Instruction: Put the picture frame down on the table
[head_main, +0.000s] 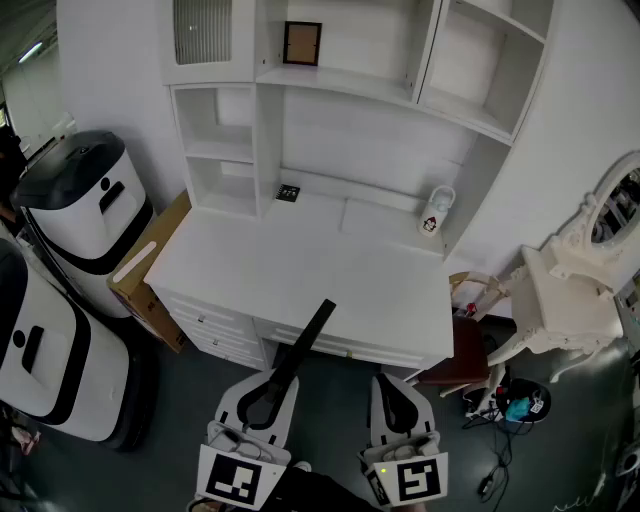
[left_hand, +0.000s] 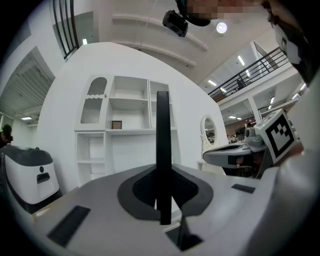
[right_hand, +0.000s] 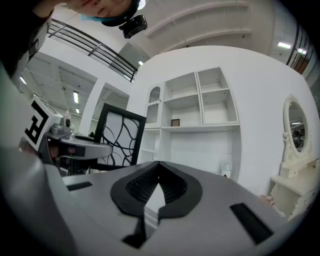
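A black picture frame with a curved-line pattern sticks up and forward from my left gripper, which is shut on its lower edge. It hangs over the front edge of the white desk, above the floor. In the left gripper view the frame shows edge-on as a dark bar between the jaws. From the right gripper view its patterned face is visible at the left. My right gripper is beside it, shut and holding nothing.
A small brown frame stands on the upper shelf. On the desk's back are a white bottle and a small black item. White machines and cardboard stand left; a white vanity and red stool stand right.
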